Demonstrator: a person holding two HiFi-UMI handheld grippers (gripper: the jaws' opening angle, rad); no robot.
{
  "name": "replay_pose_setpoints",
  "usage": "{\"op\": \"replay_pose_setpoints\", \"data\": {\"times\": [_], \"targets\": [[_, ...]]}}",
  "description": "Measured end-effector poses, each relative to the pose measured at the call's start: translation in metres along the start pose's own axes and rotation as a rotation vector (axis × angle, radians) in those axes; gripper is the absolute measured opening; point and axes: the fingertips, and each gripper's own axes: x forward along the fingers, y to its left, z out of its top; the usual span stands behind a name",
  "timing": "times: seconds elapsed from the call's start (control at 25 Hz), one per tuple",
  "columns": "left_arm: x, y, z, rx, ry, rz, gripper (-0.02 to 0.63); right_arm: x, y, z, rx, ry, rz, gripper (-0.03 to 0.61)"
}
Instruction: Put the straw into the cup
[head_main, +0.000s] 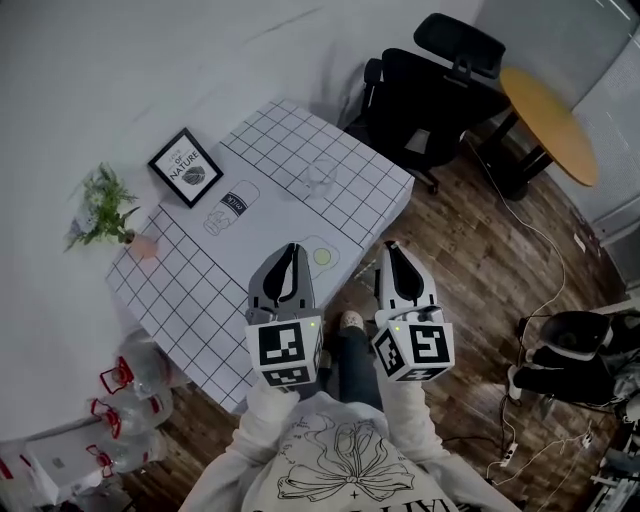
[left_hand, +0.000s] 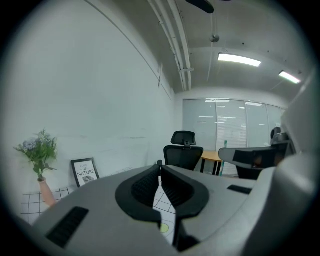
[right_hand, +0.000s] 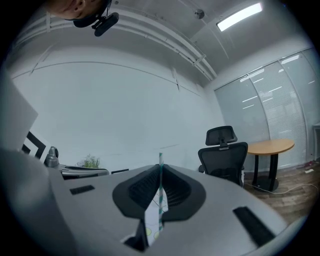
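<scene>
A clear glass cup (head_main: 320, 178) stands on the grid-patterned tablecloth (head_main: 190, 290), toward the far edge. My right gripper (head_main: 390, 248) hovers at the table's near edge, shut on a green-and-white striped straw (right_hand: 160, 181) that stands upright between its jaws in the right gripper view (right_hand: 160, 168). Beside it on the left, my left gripper (head_main: 292, 250) is held over the table with its jaws closed on nothing (left_hand: 160, 166). Both grippers are well short of the cup. The head view does not show the straw.
A framed "Nature" print (head_main: 186, 167), a plant in a pink vase (head_main: 105, 212), a clear flat pouch (head_main: 230, 208) and a green disc (head_main: 322, 256) are on the table. A black office chair (head_main: 430, 90) and round wooden table (head_main: 548, 120) stand beyond. Water jugs (head_main: 130, 400) sit on the floor.
</scene>
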Motion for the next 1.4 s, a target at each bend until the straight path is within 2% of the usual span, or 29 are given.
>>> {"op": "replay_pose_setpoints", "data": {"times": [0.28, 0.8, 1.4], "targets": [[0.051, 0.019, -0.002, -0.009, 0.022, 0.06, 0.015, 0.062, -0.019, -0.002, 0.011, 0.013, 0.047, 0.014], [0.169, 0.049, 0.0, -0.048, 0.076, 0.191, 0.015, 0.205, -0.048, 0.004, 0.018, 0.055, 0.219, 0.014], [0.235, 0.095, -0.032, -0.094, 0.173, 0.324, 0.015, 0.312, -0.044, -0.035, 0.033, 0.154, 0.371, 0.014]]}}
